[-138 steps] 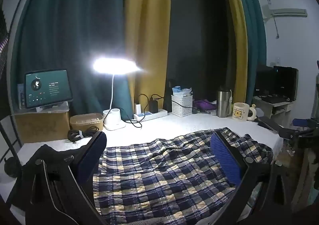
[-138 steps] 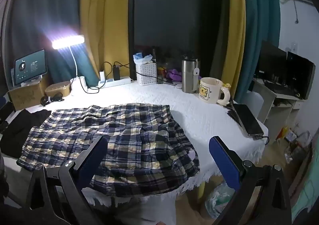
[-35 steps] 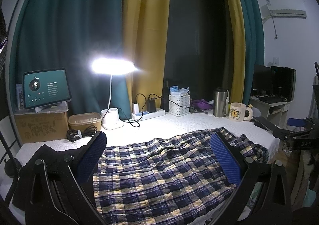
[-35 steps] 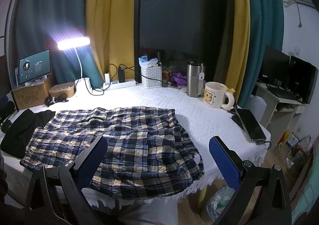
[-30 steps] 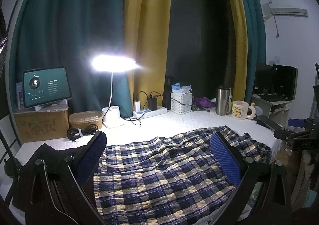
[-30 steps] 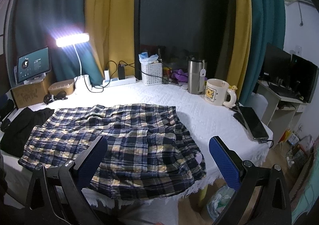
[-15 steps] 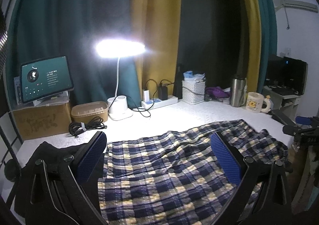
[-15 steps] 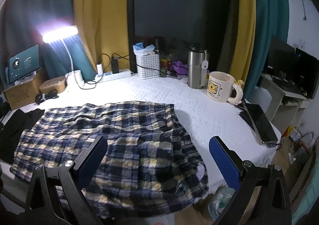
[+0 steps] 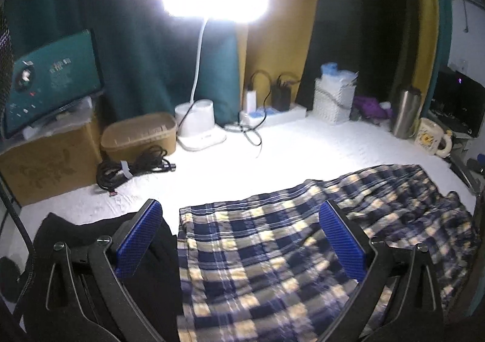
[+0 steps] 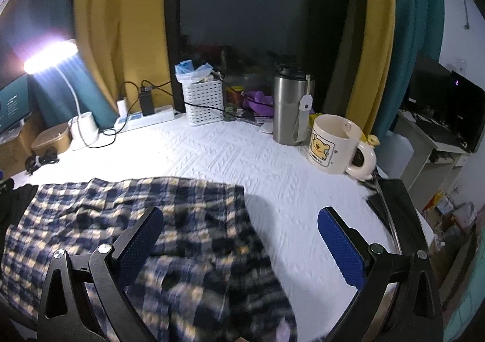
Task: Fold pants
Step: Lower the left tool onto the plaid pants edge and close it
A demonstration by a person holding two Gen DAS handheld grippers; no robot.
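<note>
Only the left wrist view shows the black garment (image 9: pixel 91 239) at the table's left end, touching the leg ends of the plaid pants (image 9: pixel 272 254), and the cardboard box (image 9: pixel 45 163) and coiled black cable (image 9: pixel 133 166) behind it. The left gripper (image 9: pixel 239 239) hangs with its jaws spread wide and empty over that seam between black cloth and plaid. The pants lie flat, spread across the white tablecloth (image 10: pixel 242 154). The right wrist view alone shows the pants' right edge (image 10: pixel 242 214), with the right gripper (image 10: pixel 239 239) spread wide and empty above it. Behind stand the desk lamp (image 10: pixel 81 126), white basket (image 10: pixel 203 102), steel tumbler (image 10: pixel 291 108) and bear mug (image 10: pixel 333 145); a dark phone (image 10: pixel 391 199) lies at the table's right edge.
</note>
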